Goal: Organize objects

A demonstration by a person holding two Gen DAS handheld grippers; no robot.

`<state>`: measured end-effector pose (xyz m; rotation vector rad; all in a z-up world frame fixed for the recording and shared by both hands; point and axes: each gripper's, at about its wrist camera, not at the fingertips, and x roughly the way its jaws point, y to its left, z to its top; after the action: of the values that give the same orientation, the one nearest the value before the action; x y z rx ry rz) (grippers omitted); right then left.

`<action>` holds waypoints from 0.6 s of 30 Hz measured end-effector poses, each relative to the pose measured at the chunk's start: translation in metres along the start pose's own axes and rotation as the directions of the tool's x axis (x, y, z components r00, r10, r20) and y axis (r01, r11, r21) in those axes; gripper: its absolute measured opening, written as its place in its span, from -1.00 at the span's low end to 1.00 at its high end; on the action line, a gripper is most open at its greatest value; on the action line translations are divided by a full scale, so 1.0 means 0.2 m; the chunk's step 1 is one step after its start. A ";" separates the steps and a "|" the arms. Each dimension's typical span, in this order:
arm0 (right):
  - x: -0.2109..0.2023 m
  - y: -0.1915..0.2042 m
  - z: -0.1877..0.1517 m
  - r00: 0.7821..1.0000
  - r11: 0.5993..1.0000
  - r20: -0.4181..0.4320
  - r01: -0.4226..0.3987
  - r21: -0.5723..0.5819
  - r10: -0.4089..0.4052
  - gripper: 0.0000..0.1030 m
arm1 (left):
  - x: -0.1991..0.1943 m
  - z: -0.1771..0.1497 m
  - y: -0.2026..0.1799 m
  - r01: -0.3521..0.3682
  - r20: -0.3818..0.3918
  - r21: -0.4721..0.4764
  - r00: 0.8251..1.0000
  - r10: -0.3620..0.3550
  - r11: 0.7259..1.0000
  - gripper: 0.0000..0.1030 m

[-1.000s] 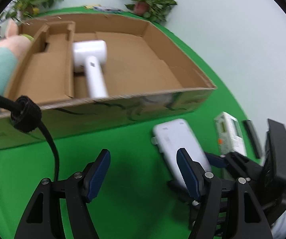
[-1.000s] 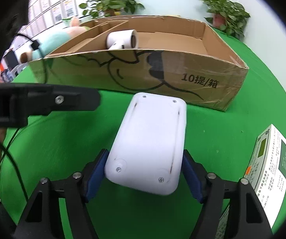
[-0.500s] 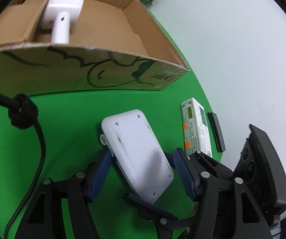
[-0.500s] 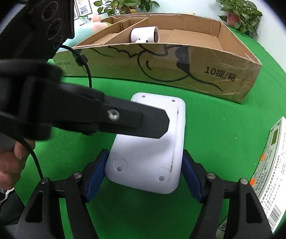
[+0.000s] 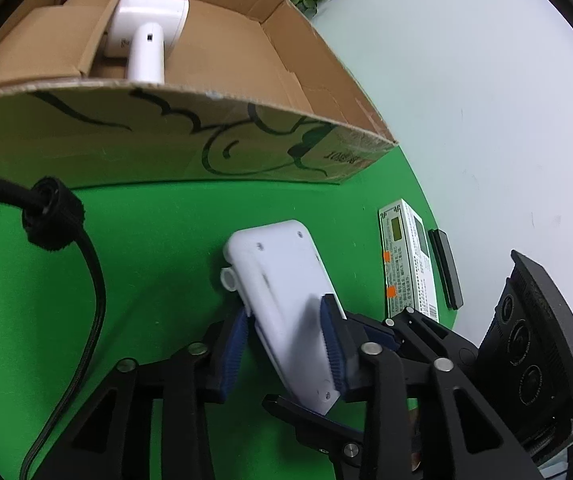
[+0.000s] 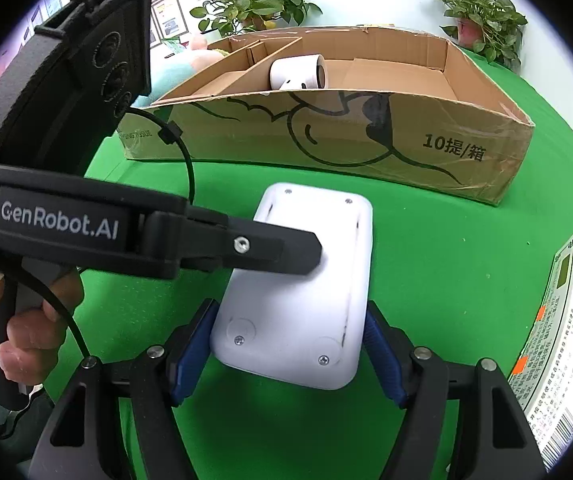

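A white plastic device (image 6: 306,280) with screws in its flat face is held above the green table. My right gripper (image 6: 288,350) is shut on its near end. My left gripper (image 5: 286,348) has closed on its long sides from the left; one black finger (image 6: 278,254) crosses the device in the right wrist view. The device also shows in the left wrist view (image 5: 282,280). Behind it stands an open cardboard box (image 6: 366,140), also seen from the left wrist (image 5: 166,140), with a white hair dryer (image 5: 146,36) inside.
A white printed carton (image 5: 406,264) and a black bar (image 5: 446,268) lie on the green table at the right, near the edge. The carton also shows in the right wrist view (image 6: 558,340). Potted plants (image 6: 254,4) and a plush toy stand behind the box.
My left gripper has moved in over the white device and closed its fingers on the device's sides. The right gripper keeps its hold.
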<state>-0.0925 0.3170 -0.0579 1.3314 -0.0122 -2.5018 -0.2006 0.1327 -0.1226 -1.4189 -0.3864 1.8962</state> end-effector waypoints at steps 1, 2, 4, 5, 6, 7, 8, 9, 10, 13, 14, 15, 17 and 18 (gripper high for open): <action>0.00 0.00 0.00 1.000 1.000 0.000 -0.002 0.004 0.002 0.36 | -0.01 0.00 0.00 0.007 0.008 0.001 1.000 -0.007 1.000 -0.48; -0.01 0.00 0.00 1.000 1.000 0.001 -0.006 0.011 0.006 0.36 | -0.03 0.01 -0.01 0.014 0.018 0.003 1.000 -0.014 1.000 -0.51; -0.03 0.00 0.01 1.000 1.000 0.015 -0.013 0.015 0.013 0.36 | -0.05 0.02 -0.03 0.026 0.033 0.015 0.999 -0.027 1.000 -0.58; -0.04 0.00 0.01 1.000 1.000 0.022 -0.011 0.012 0.011 0.36 | -0.07 0.01 -0.05 0.039 0.042 0.024 0.998 -0.040 0.999 -0.60; -0.05 0.01 0.02 0.999 1.000 0.036 -0.009 0.010 0.008 0.36 | -0.09 0.02 -0.07 0.048 0.050 0.035 0.997 -0.050 0.998 -0.62; -0.06 0.01 0.03 0.999 1.000 0.048 -0.010 0.012 0.010 0.35 | -0.10 0.02 -0.10 0.054 0.057 0.045 0.997 -0.056 0.998 -0.63; -0.08 0.02 0.04 0.998 1.000 0.058 -0.007 0.013 0.006 0.35 | -0.12 0.02 -0.13 0.047 0.070 0.060 0.996 -0.051 0.997 -0.63; -0.10 0.02 0.04 0.997 1.000 0.075 -0.005 0.013 0.004 0.35 | -0.14 0.02 -0.15 0.038 0.081 0.073 0.996 -0.044 0.997 -0.63; -0.12 0.02 0.05 0.996 1.000 0.087 -0.004 0.012 0.003 0.35 | -0.16 0.03 -0.18 0.037 0.093 0.081 0.995 -0.045 0.996 -0.63; -0.17 0.03 0.08 0.992 1.000 0.128 -0.001 0.011 -0.001 0.35 | -0.22 0.03 -0.22 0.040 0.121 0.093 0.991 -0.052 0.995 -0.64; -0.19 0.04 0.09 0.990 1.000 0.141 0.002 0.010 -0.003 0.35 | -0.24 0.04 -0.24 0.040 0.133 0.100 0.990 -0.054 0.994 -0.64; -0.21 0.04 0.11 0.988 1.000 0.152 0.004 0.009 -0.006 0.35 | -0.25 0.04 -0.26 0.038 0.143 0.108 0.988 -0.054 0.993 -0.64; -0.24 0.04 0.13 0.985 1.000 0.171 0.006 0.005 -0.006 0.35 | -0.29 0.05 -0.30 0.034 0.163 0.121 0.985 -0.054 0.992 -0.64; -0.25 0.05 0.15 0.983 1.000 0.185 0.008 0.002 -0.009 0.35 | -0.30 0.05 -0.32 0.034 0.170 0.125 0.984 -0.055 0.992 -0.64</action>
<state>-0.0880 0.3180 0.0011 1.0961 -0.0487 -2.6239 -0.1793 0.1367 -0.0374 -1.1607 -0.3750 1.9787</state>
